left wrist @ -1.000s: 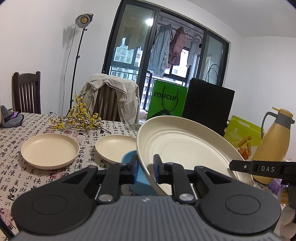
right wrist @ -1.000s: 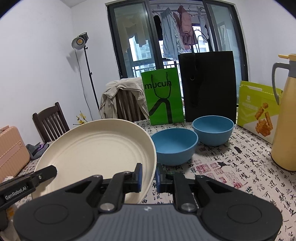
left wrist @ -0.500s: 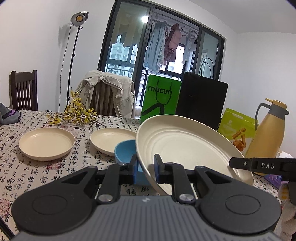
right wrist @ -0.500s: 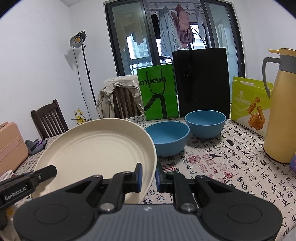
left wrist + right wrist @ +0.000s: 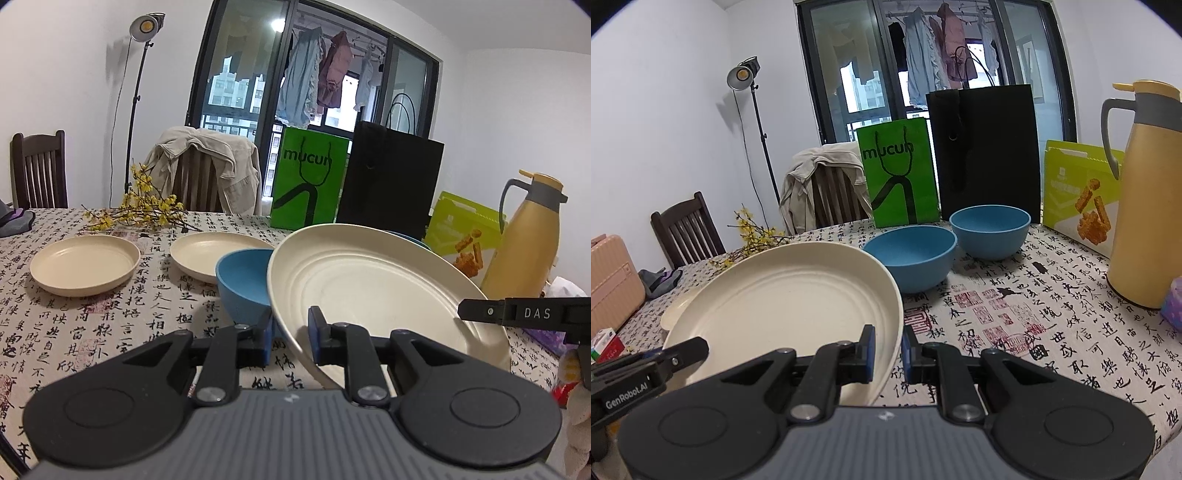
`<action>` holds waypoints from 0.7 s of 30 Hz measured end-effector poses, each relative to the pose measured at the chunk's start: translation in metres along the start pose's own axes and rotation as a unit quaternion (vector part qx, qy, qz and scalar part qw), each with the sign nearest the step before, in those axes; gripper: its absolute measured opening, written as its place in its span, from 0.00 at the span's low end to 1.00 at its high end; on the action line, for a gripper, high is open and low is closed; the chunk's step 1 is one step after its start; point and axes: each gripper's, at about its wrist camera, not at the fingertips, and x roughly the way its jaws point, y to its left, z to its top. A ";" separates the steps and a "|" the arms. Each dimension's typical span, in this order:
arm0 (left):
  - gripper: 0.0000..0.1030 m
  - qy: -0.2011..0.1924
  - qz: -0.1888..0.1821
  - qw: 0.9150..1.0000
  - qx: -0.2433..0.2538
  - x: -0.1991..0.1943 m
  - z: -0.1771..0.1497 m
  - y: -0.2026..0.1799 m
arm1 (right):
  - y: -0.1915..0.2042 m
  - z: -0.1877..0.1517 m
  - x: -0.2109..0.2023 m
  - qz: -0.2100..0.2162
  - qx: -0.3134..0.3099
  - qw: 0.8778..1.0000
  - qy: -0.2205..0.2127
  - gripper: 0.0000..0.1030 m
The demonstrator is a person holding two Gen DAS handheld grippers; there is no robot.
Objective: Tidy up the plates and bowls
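Two-gripper carry of the large cream plate: the left gripper and the right gripper are each closed on opposite edges of its rim, presumably so the wide, shallow dish stays supported and does not tip while held above the table. Relative to this plate, two blue bowls stand just behind it, and two smaller cream plates lie on its left-gripper side, apparently the stack destination.
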 end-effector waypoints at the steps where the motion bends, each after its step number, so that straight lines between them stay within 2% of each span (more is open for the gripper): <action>1: 0.18 0.001 -0.001 1.000 0.001 0.000 -0.001 -0.001 | -0.001 -0.002 0.000 -0.001 0.001 1.000 0.001 0.14; 21: 0.19 0.040 -0.033 0.998 0.025 0.002 -0.038 -0.010 | -0.025 -0.036 0.000 -0.007 0.009 1.000 0.024 0.14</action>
